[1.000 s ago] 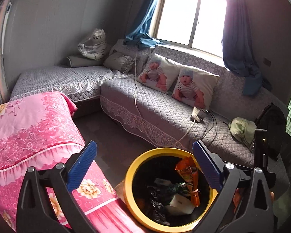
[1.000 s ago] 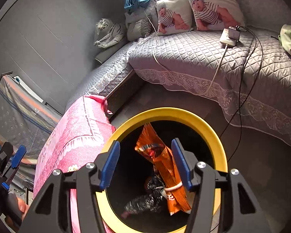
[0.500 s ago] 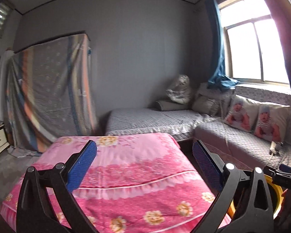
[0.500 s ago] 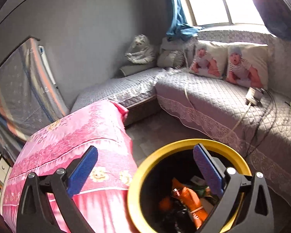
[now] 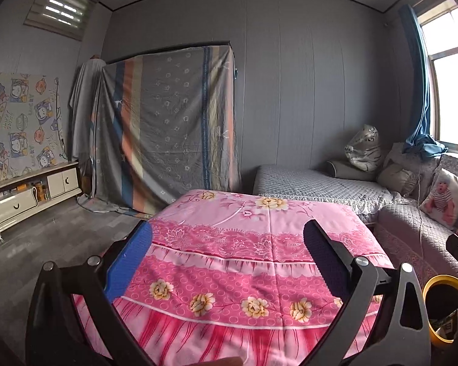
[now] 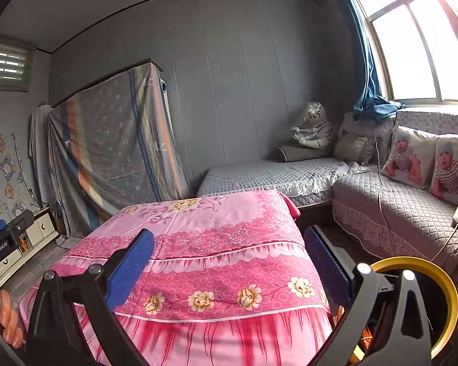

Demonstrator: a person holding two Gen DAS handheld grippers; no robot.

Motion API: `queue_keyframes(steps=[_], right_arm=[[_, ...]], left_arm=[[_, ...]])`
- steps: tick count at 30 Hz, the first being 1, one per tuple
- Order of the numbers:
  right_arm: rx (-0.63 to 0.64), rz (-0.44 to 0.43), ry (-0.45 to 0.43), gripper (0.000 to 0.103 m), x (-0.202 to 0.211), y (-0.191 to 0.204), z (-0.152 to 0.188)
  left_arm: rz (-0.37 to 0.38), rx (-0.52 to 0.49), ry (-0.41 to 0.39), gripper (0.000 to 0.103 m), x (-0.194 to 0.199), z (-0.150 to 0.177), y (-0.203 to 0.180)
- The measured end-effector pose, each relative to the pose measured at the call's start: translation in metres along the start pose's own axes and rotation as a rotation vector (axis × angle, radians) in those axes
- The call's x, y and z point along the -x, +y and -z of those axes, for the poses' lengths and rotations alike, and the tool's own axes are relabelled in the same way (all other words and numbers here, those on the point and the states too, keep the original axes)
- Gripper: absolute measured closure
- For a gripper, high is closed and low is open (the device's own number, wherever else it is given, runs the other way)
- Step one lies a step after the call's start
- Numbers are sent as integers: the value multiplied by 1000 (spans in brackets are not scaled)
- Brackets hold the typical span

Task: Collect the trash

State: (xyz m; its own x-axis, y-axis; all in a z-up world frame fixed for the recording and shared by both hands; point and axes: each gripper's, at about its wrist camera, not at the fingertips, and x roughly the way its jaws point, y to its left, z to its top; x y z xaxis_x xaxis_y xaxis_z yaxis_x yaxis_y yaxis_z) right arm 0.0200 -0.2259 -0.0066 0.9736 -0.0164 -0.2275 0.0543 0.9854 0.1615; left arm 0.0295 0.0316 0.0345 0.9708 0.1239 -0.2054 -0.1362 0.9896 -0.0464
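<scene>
The black trash bin with a yellow rim [image 5: 442, 280] stands on the floor at the lower right of both views, its rim [image 6: 412, 260] partly behind my right finger. Scraps of trash lie inside it, with orange wrapper bits [image 6: 365, 335] showing. My left gripper [image 5: 227, 235] is open and empty, level, facing the pink flowered cloth [image 5: 244, 244] on a low table. My right gripper [image 6: 229, 238] is open wide with nothing between its blue pads, over the same cloth [image 6: 213, 228]. No loose trash shows on the cloth.
A grey quilted corner sofa [image 6: 397, 207] with baby-print cushions [image 6: 406, 158] and a charger cable runs along the right. A cloth-draped wardrobe [image 5: 168, 128] stands at the back wall, a low white cabinet [image 5: 24, 201] at the left. Dark floor lies left of the table.
Both grippers swung left and up, away from the bin, and now face the pink table. The right jaws widened and let the orange wrapper go into the bin.
</scene>
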Motion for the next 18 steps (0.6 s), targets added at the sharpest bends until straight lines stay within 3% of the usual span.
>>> queue_keyframes(steps=[8, 18], right_arm=[[-14, 5, 11, 8, 13, 2, 12], [-19, 12, 12, 8, 16, 3, 17]], left_arm=[[35, 3, -16, 8, 33, 8, -7], [68, -3, -21, 8, 40, 6, -22]])
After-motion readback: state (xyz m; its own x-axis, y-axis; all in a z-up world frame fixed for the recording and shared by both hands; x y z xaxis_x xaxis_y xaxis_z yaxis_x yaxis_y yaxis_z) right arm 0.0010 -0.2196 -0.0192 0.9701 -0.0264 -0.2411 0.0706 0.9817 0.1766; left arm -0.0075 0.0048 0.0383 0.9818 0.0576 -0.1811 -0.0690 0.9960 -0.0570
